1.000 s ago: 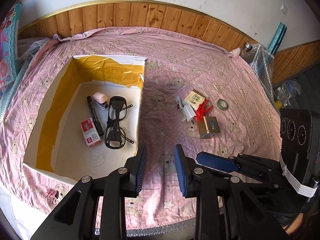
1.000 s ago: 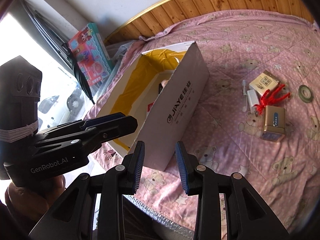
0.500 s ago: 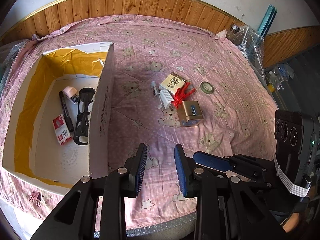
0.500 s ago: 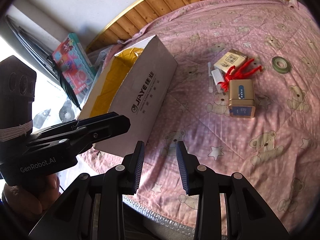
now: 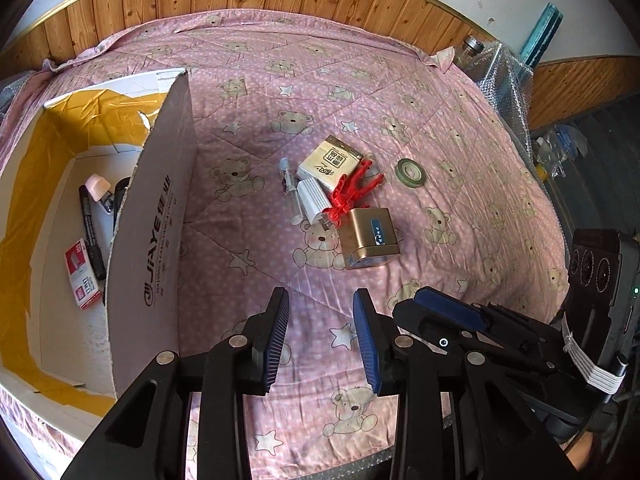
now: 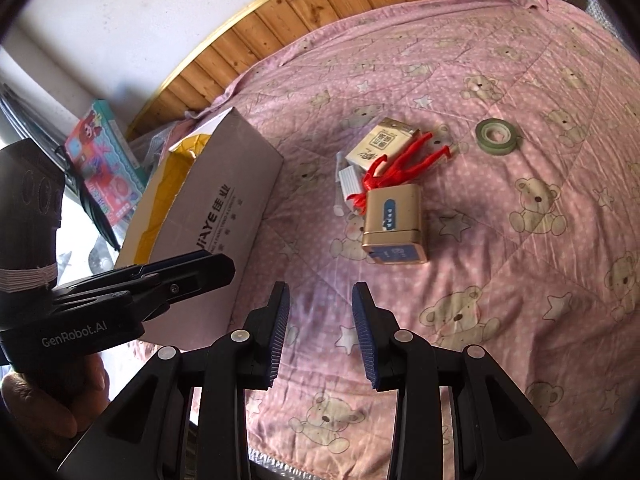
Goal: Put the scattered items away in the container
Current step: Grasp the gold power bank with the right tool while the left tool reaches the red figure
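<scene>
From the left wrist camera I log: my left gripper [image 5: 321, 334], fingers parted, nothing between them, hovering over the pink quilt [image 5: 460, 128]; cardboard box [image 5: 152, 236] at left, holding a black marker [image 5: 91, 236], a red-and-white packet [image 5: 82, 276] and a small pink item [image 5: 98, 186]; loose cluster mid-quilt: tissue pack [image 5: 330, 162], red cord [image 5: 354, 190], gold tin [image 5: 370, 236], white ridged piece [image 5: 314, 200], clear tube [image 5: 290, 188]; tape roll [image 5: 410, 168] just beyond. From the right wrist camera: my right gripper [image 6: 320, 334], likewise parted and empty, with the same cluster ahead, gold tin nearest; box at left
</scene>
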{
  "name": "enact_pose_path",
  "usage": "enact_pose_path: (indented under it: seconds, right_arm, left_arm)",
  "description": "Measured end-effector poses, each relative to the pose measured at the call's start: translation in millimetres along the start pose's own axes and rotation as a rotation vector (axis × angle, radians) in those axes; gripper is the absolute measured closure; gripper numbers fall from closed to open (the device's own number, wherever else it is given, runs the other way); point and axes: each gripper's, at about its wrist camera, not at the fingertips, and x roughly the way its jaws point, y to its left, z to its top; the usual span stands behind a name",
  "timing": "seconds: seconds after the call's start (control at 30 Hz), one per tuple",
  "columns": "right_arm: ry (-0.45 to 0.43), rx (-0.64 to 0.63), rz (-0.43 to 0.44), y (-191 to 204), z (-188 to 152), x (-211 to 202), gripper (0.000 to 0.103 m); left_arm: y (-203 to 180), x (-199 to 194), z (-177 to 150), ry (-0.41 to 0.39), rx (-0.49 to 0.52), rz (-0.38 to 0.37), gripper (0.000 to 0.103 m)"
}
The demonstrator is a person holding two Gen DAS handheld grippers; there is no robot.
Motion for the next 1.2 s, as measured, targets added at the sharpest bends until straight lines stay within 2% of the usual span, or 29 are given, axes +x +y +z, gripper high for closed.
enact_pose_path:
  seconds: [0.1,0.37,0.63,0.83,1.03,1.2]
  right_arm:
    - [-0.006,0.014,-0.029,-9,4,3,0.067]
    - [-0.035,-0.014,-0.159,-21,18,22,0.055]
    - [0.006,-0.077,-0.234,-17,29,65,0.050]
    - [0.006,-0.053,-0.229,-29,38,80,0.049]
    - [0.000,-0.013,-0.214,-47,37,63,0.050]
    - [-0.006,0.039,-0.223,-69,30,45,0.050]
  left_arm:
    - [-3,11,5,0.017,0.003,-0.007,0.068]
    - [0,32,16,0.040,-0.022,-0.022,0.067]
    - [16,45,31,0.041,-0.072,-0.025,0.064]
    - [16,63,53,0.030,-0.066,-0.033,0.064]
    - [5,91,74,0.025,-0.031,-0.050,0.064]
    - [-8,127,81,0.052,0.015,-0.056,0.064]
